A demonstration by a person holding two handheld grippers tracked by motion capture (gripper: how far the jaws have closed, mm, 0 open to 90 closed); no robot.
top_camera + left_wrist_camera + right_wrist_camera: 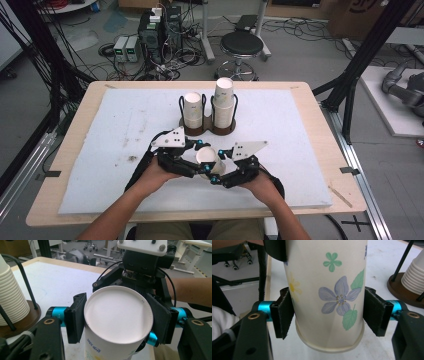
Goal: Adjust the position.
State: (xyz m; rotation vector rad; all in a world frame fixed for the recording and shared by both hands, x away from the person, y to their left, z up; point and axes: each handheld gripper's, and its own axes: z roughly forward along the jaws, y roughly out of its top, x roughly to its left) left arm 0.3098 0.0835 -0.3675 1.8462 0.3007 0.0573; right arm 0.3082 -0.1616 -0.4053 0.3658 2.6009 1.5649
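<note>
high view: the paper cup (206,159) hangs between the left gripper (199,156) and the right gripper (216,165), just in front of the cup holder (207,126).

left gripper view: its jaws clamp the cup near the base, which faces the camera.

right gripper view: its jaws close on the cup's flowered wall near the rim; the long axis runs away from the lens.

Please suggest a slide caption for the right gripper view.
Right gripper clasps a flower-printed paper cup near its rim.
</note>
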